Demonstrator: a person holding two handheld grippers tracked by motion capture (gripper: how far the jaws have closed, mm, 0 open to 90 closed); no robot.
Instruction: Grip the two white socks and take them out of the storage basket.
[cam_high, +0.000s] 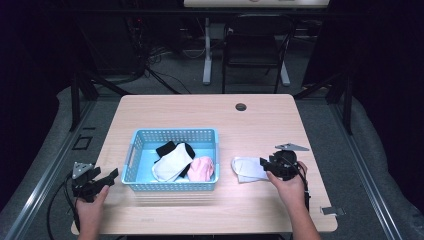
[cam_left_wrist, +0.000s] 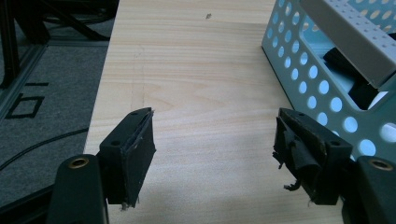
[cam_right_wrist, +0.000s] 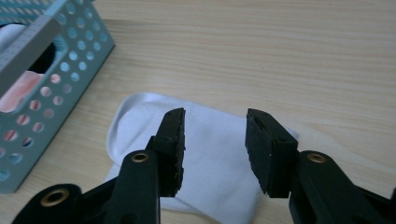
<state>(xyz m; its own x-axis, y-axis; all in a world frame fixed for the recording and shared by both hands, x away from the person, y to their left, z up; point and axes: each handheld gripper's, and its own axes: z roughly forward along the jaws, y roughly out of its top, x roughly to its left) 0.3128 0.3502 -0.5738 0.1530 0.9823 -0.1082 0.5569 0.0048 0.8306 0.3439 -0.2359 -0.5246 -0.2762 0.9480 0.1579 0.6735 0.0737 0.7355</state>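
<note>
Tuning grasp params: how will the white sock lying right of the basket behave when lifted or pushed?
The white sock is probably floppy: it lies flat and folded on the table, so it would drape from a pinch. It looks thin, so likely light. Pushed, it would probably bunch rather than slide.

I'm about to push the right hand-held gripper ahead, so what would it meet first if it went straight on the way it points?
The white sock on the table: the right hand-held gripper has its open jaws over it. Beyond the sock, probably the blue basket, though depth is unclear.
</note>
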